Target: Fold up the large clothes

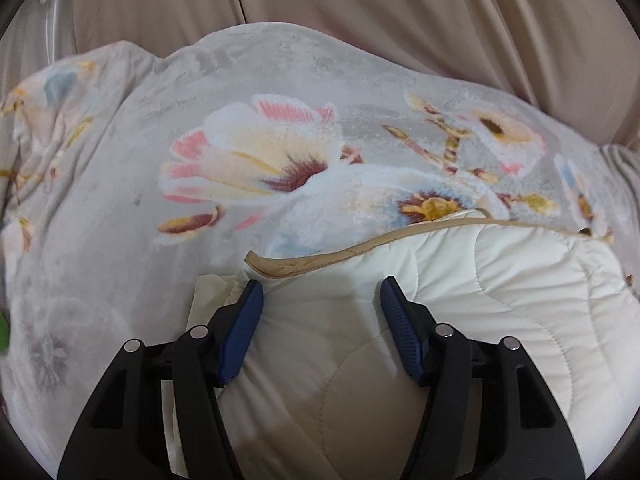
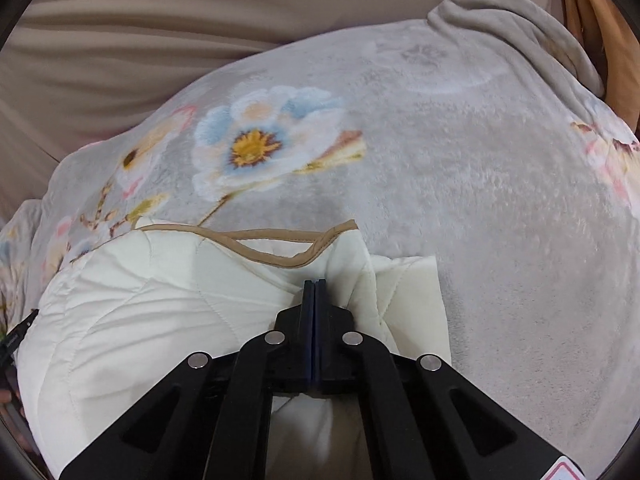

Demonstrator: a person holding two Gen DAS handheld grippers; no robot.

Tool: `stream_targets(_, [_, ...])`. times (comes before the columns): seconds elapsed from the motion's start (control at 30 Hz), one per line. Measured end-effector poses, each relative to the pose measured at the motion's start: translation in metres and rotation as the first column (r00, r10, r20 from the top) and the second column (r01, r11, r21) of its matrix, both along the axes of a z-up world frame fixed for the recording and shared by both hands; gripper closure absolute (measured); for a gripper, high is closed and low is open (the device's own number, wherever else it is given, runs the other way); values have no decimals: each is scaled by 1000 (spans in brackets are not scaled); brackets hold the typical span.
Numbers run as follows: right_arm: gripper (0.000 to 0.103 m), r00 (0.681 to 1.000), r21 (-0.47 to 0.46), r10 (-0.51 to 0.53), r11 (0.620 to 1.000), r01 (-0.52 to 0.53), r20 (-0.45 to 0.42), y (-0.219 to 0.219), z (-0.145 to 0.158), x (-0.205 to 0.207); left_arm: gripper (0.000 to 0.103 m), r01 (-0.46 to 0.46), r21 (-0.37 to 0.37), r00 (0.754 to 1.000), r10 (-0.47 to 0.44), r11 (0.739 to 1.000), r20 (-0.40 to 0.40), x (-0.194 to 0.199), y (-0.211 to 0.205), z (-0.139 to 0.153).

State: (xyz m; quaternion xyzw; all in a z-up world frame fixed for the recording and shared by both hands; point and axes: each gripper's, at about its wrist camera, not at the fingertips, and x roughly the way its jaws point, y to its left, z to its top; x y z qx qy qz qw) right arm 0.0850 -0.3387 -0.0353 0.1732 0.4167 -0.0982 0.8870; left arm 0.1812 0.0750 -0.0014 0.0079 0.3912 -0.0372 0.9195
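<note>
A: Left gripper (image 1: 321, 286)?
B: Jaws spread wide, blue pads (image 1: 394, 304) clear on both sides. The cream quilted blanket (image 1: 500, 280) bulges up between them, but neither pad presses on it. Nothing held.

A: Right gripper (image 2: 315, 281)?
B: Fully closed, pads flat together. The tips sit at a fold of the cream quilted blanket (image 2: 140, 304), just below the tan binding (image 2: 264, 254). Can't tell if any fabric is pinched between them.

A: Where's the blanket?
B: Bunched in a puffy heap on the grey floral fleece blanket (image 1: 248, 152), at that fleece's near edge in both views. Tan binding (image 1: 320, 262) runs along the heap's far side and curls up at one end. In the right view a corner of the quilt flops out flat to the right of the tips.

A: Under all that?
B: Beige sofa cushions (image 1: 360, 8) past the fleece's far edge. In the right view the fleece (image 2: 480, 160) rucks up at its far right corner, with orange-brown fabric (image 2: 612, 40) behind it.
</note>
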Motion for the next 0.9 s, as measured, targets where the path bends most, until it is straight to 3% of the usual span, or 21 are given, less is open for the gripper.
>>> stream_targets(0.13, [103, 999, -151, 0, 988, -6, -36, 20, 2, 6, 43, 3, 4, 1000, -3, 1000, -6, 1, -1, -2])
stream_targets(0.5, [103, 1000, -156, -17, 988, 17, 0, 19, 12, -1, 43, 2, 56, 1000, -2, 998, 5, -1, -8, -3])
stream_targets(0.57, [90, 999, -125, -33, 991, 37, 34, 26, 28, -13, 43, 0, 65, 1000, -1, 998, 7, -1, -9, -3])
stream_targets(0.63, [90, 996, -91, 20, 996, -12, 84, 47, 45, -24, 43, -1, 68, 1000, 1, 998, 9, -2, -9, -2])
stream_targets(0.7, [90, 989, -132, 98, 988, -82, 113, 83, 58, -29, 43, -1, 71, 1000, 1, 997, 11, -2, -9, -2])
stream_targets(0.9, [90, 949, -161, 298, 946, -281, 98, 173, 60, -12, 43, -2, 68, 1000, 1, 998, 17, -3, -7, -2])
